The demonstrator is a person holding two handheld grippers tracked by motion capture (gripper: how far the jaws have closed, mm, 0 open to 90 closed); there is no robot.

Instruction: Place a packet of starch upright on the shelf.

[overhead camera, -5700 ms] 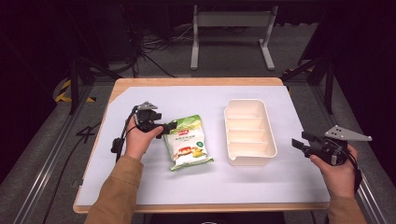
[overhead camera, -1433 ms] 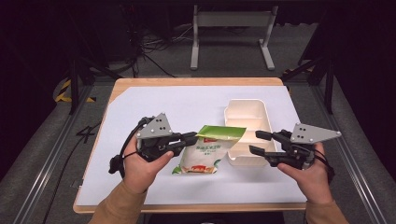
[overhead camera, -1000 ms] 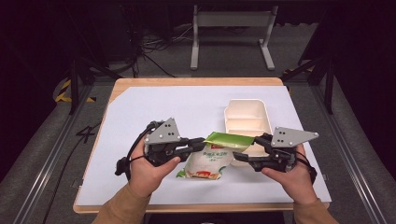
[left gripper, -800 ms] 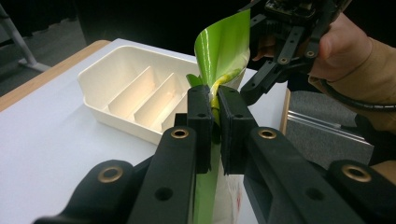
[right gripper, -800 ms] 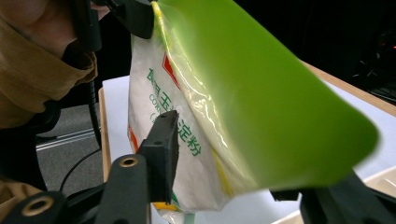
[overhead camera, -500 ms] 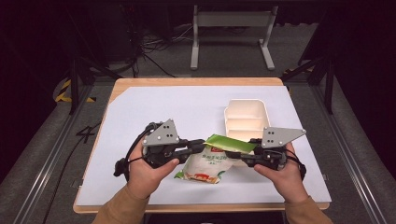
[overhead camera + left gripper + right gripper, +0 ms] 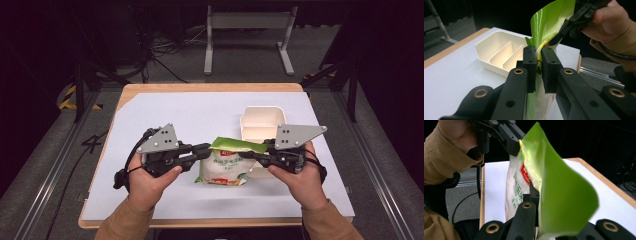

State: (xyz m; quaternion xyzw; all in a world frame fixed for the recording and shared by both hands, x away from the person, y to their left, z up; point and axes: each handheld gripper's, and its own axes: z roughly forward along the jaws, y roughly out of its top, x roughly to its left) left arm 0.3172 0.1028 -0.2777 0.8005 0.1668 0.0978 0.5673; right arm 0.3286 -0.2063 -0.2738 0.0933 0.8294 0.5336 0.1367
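At lower centre of the high view, we pinch a snack bag's [image 7: 226, 162] green top with both grippers, left [image 7: 206, 148] and right [image 7: 251, 155]; pulling unevenly could tear it crooked and spill the contents.

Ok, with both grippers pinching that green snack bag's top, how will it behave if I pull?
The snack bag is probably floppy: its green film curls over beside the left gripper. Its glossy surface may slip. It likely weighs little, hanging from two pinches, right gripper included.
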